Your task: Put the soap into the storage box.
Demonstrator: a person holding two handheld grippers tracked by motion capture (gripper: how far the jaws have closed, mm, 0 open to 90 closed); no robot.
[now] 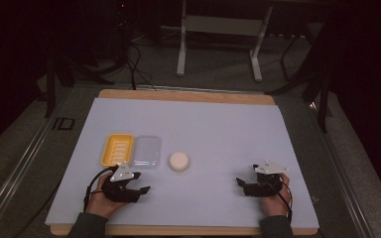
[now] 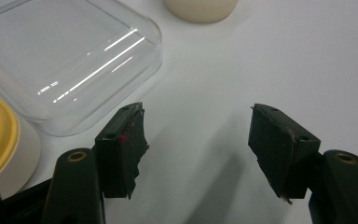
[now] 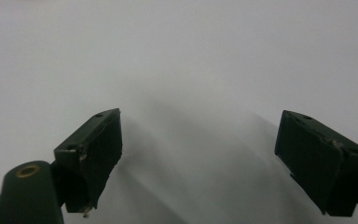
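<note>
The left gripper point(image 2: 198, 140) rests low over the smooth white table sheet point(image 1: 218, 129), its black jaws spread apart with nothing between them; the right gripper point(image 3: 199, 154) is likewise spread and empty. Just beyond the left jaws lies a clear rounded-rectangular plastic lid point(image 2: 70, 56), touching a ribbed yellow plastic tray point(image 1: 117, 149). Beside the lid sits a round cream puck-shaped block point(image 1: 178, 161).

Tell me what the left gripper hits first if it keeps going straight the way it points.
Probably the round cream soap: the open left gripper aims just right of the clear lid, though it might clip the lid's corner.
</note>
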